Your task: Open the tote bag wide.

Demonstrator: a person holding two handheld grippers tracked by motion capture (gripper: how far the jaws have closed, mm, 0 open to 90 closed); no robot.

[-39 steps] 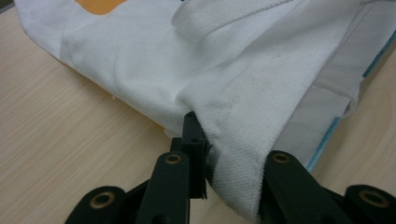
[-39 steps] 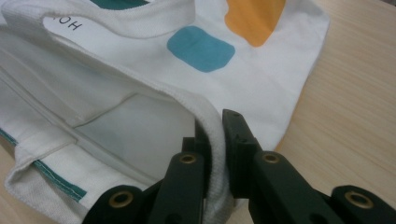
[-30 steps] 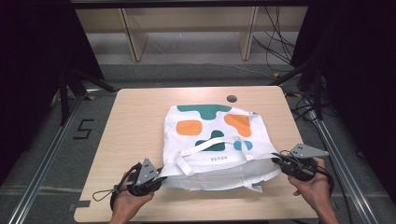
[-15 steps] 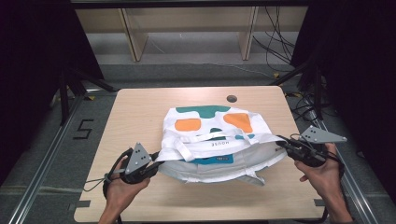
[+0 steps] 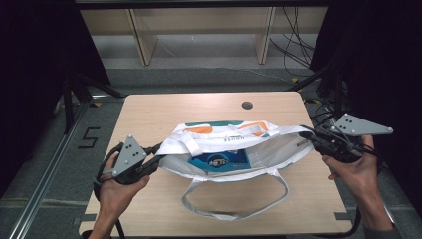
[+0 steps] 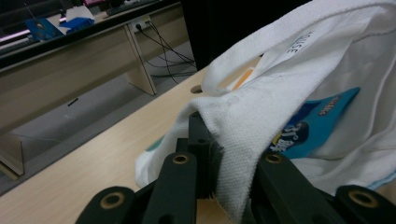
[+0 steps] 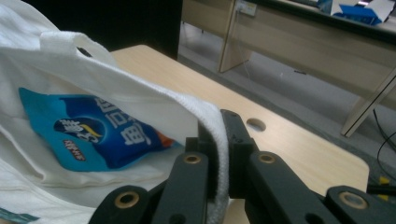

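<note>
The left tongs [image 5: 155,160] are clamped on the left rim of the white canvas tote bag with orange and green shapes [image 5: 226,144] — their jaws have just been closing further, with the cloth between them. The bag hangs stretched open above the light wooden bench [image 5: 159,112], and its loose lower handle [image 5: 234,209] lies on the bench below it. Inside the bag rests a blue flat snack packet [image 5: 219,160], about midway between the two tongs. The right tongs [image 5: 304,135] are clamped on the bag's right rim. I judge the main risk is a slip: each grip holds only a thin fold of hem, so an uneven pull could free one side — the bag would then tip and the packet slide out.
</note>
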